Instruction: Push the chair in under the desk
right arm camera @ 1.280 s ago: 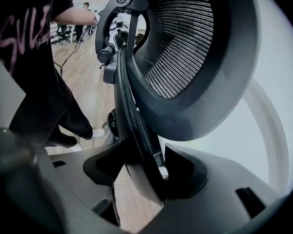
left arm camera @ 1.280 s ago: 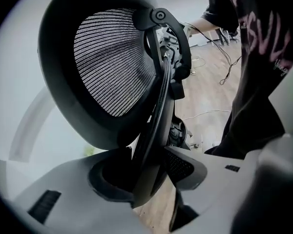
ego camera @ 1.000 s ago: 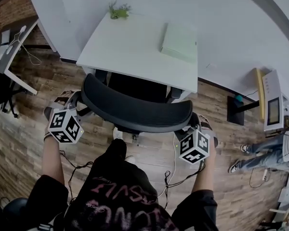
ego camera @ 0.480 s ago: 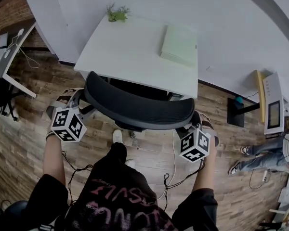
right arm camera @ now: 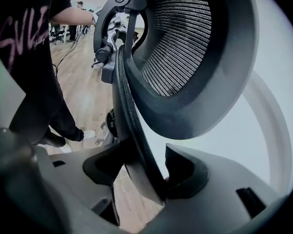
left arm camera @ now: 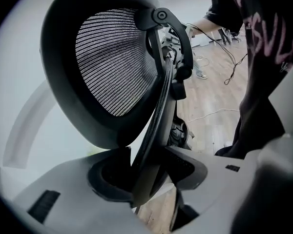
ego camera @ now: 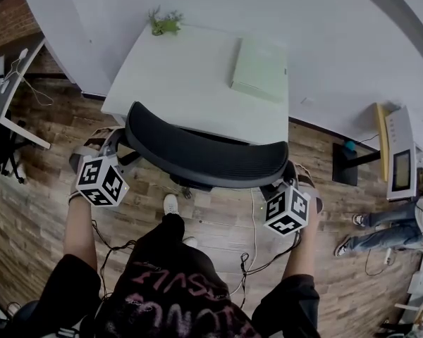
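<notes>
I'm holding the chair (ego camera: 204,159) by its backrest rim atm: left claw (left arm camera: 149,172) clamping one end, right claw (right arm camera: 141,172) the other. Seat's sitting mostly under the surface (ego camera: 183,83). Worrying uneven pushing is gonna be twisting it sideways, or the thin rim slipping out.

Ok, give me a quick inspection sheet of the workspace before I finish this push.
Surface: white desk, top mostly bare.
Job's things: chair, backrest at the desk's near edge; seat hidden beneath.
Clutter: pale green pad and small plant on the desk.
Grippers: left gripper and right gripper each clamped on a side edge of the backrest.
Cables: cables trailing over the wood floor behind the chair.
Surroundings: second desk at left; white device and a person's legs at right.
</notes>
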Demonstrator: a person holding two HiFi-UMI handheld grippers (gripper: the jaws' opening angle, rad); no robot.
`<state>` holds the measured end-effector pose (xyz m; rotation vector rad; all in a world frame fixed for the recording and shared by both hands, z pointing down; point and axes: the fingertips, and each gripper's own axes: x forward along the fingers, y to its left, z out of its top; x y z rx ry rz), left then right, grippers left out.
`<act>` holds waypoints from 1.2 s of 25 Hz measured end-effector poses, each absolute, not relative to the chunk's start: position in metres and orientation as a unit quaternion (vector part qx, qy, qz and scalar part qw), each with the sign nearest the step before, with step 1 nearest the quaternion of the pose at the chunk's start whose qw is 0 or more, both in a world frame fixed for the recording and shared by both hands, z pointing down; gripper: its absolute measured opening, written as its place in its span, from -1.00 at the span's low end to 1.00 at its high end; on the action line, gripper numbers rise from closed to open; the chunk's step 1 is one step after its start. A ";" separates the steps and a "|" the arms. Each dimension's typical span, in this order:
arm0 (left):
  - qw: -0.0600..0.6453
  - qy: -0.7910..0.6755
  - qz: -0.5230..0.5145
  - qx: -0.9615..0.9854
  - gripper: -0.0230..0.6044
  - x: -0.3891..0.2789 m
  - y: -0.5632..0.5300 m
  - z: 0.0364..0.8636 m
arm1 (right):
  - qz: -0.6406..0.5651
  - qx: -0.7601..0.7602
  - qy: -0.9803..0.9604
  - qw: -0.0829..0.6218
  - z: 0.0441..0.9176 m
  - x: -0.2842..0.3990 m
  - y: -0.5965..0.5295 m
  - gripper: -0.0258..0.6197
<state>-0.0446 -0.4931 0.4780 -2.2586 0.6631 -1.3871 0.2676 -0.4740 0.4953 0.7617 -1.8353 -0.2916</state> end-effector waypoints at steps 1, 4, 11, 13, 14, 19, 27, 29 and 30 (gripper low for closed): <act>0.204 0.238 -0.496 -0.810 -0.21 -0.043 -0.497 0.478 | -0.123 0.322 -0.770 0.537 0.495 0.269 -0.477 -0.09; 0.205 0.237 -0.495 -0.810 -0.21 -0.039 -0.508 0.478 | -0.124 0.325 -0.769 0.537 0.495 0.273 -0.488 -0.09; 0.207 0.236 -0.494 -0.811 -0.20 -0.033 -0.521 0.479 | -0.124 0.329 -0.766 0.538 0.496 0.280 -0.501 -0.09; 0.207 0.234 -0.495 -0.811 -0.20 -0.032 -0.522 0.479 | -0.125 0.330 -0.766 0.538 0.497 0.281 -0.502 -0.09; 0.207 0.234 -0.495 -0.811 -0.20 -0.031 -0.523 0.479 | -0.125 0.330 -0.766 0.538 0.497 0.281 -0.503 -0.09; 0.207 0.234 -0.495 -0.811 -0.20 -0.028 -0.527 0.478 | -0.126 0.334 -0.763 0.538 0.496 0.285 -0.507 -0.09; 0.208 0.233 -0.494 -0.811 -0.20 -0.028 -0.532 0.479 | -0.125 0.335 -0.760 0.542 0.497 0.285 -0.510 -0.09; 0.209 0.234 -0.494 -0.811 -0.20 -0.028 -0.532 0.479 | -0.125 0.336 -0.760 0.542 0.498 0.284 -0.509 -0.09; 0.210 0.234 -0.494 -0.810 -0.20 -0.028 -0.531 0.479 | -0.126 0.336 -0.760 0.542 0.498 0.284 -0.508 -0.09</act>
